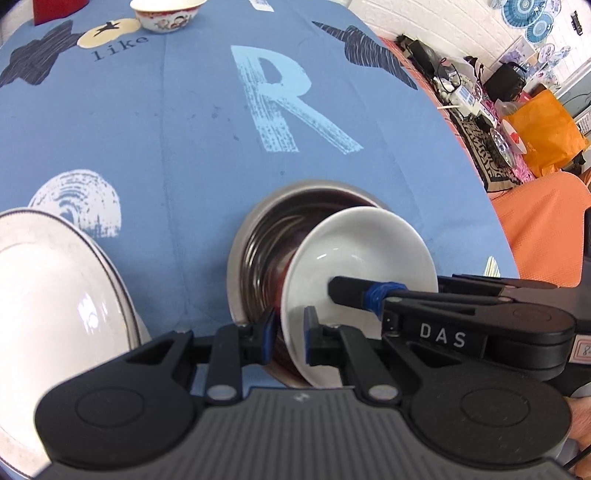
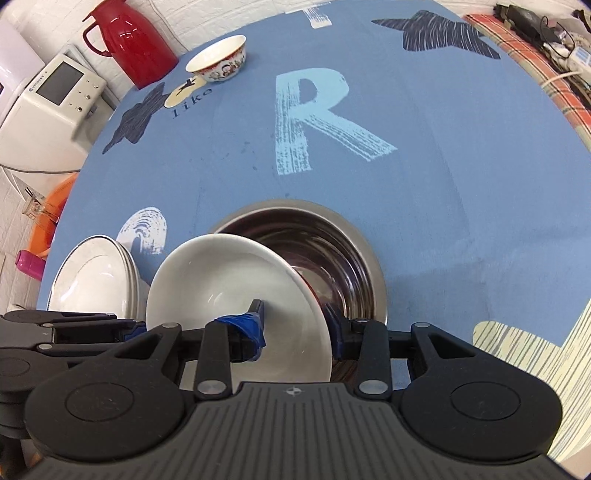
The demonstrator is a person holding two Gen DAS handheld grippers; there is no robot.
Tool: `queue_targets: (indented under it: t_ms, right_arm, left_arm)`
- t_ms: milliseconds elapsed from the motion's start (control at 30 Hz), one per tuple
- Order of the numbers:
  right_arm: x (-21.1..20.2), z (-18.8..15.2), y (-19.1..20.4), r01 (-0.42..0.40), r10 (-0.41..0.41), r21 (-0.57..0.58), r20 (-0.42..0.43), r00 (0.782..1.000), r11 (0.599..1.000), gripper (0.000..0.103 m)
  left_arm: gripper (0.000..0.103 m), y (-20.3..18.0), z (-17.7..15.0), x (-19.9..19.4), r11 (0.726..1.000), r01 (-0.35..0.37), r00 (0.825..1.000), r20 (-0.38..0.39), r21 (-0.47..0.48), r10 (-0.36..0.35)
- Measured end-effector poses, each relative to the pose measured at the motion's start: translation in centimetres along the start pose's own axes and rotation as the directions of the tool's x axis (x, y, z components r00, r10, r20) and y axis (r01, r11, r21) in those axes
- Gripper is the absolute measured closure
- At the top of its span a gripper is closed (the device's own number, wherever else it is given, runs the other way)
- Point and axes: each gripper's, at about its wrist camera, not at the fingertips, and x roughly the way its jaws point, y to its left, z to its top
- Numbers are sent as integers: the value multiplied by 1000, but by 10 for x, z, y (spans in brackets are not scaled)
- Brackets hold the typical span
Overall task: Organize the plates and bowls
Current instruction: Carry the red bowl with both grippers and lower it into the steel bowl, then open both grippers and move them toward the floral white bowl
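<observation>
A small white dish (image 1: 362, 254) (image 2: 236, 291) is held tilted over a steel bowl (image 1: 266, 236) (image 2: 332, 243) on the blue tablecloth. My left gripper (image 1: 290, 334) has its jaws on either side of the dish's near rim. My right gripper (image 2: 295, 325) grips the same dish by its rim, one finger inside it; it shows in the left wrist view (image 1: 354, 291) reaching in from the right. A stack of white plates (image 1: 55, 291) (image 2: 96, 280) stands to the left. A patterned bowl (image 1: 168, 14) (image 2: 221, 61) sits at the far side.
A red thermos (image 2: 129, 40) and a white appliance (image 2: 48, 103) stand beyond the table's far left edge. An orange basin (image 2: 55, 214) is left of the table. Cluttered shelves and an orange bag (image 1: 543, 129) lie to the right.
</observation>
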Motion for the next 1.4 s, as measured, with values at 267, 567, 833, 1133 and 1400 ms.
queue_targets:
  t_ms: [267, 567, 833, 1133, 1400]
  right_arm:
    - [4, 2, -3, 1, -1, 7, -9, 1000, 1000, 82]
    - [-7, 9, -5, 17, -18, 45, 19, 1000, 999, 84]
    - [-36, 22, -2, 41, -46, 48, 106, 993, 998, 83]
    - [-52, 55, 8, 36, -40, 28, 156, 987, 999, 82]
    - [-35, 102, 37, 1, 9, -51, 185, 983, 999, 81]
  left_arm:
    - [89, 5, 4, 1, 1000, 28, 1000, 4, 4, -28]
    - [39, 3, 5, -31, 998, 30, 997, 65, 58, -34]
    - [40, 23, 14, -73, 999, 13, 988, 154, 52, -21]
    - [40, 107, 48, -119, 989, -122, 962, 234, -85, 138]
    - [40, 166, 85, -125, 969, -174, 947, 240, -178, 215]
